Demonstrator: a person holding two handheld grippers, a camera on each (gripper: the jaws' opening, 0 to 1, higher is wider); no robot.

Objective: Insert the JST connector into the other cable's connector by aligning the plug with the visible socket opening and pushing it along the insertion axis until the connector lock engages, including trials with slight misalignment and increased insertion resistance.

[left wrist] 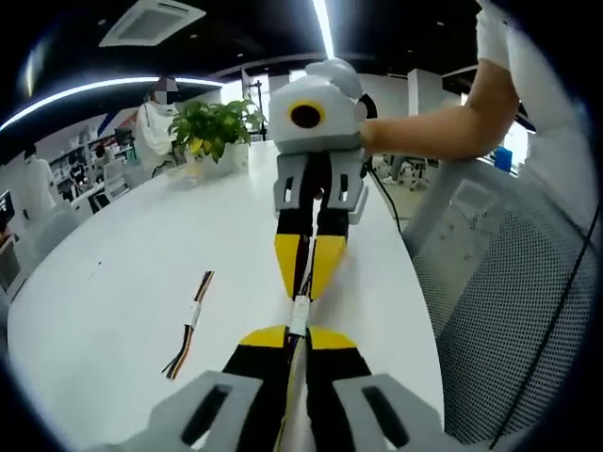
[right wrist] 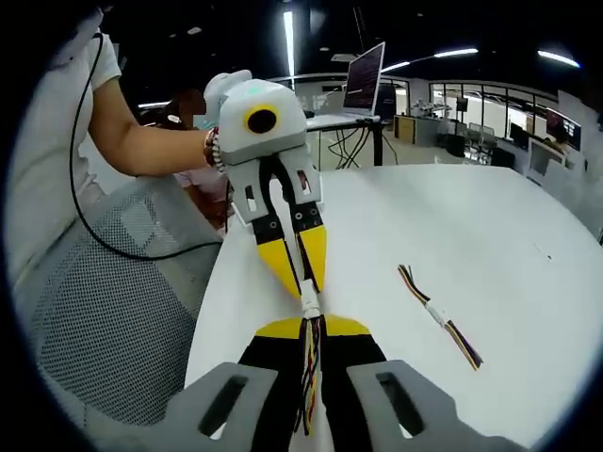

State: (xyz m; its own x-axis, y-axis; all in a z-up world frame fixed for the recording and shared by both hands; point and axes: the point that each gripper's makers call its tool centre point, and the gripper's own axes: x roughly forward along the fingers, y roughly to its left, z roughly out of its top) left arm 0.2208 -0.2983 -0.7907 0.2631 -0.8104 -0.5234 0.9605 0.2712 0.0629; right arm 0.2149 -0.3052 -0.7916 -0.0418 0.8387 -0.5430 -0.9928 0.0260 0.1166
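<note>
White connector pair (left wrist: pixel 299 313) held above desk (left wrist: pixel 113 282) between both grippers; left gripper (left wrist: pixel 294 341) and right gripper (right wrist: pixel 311 325) jaws clamp own cable. We judge tilt may jam lock.

A white desk (left wrist: pixel 113 282) stands under long ceiling light strips (left wrist: pixel 323 24). Beyond the tongs stand a potted plant (left wrist: pixel 215 127) and a grey mesh chair (right wrist: pixel 113 311) beside them.
</note>
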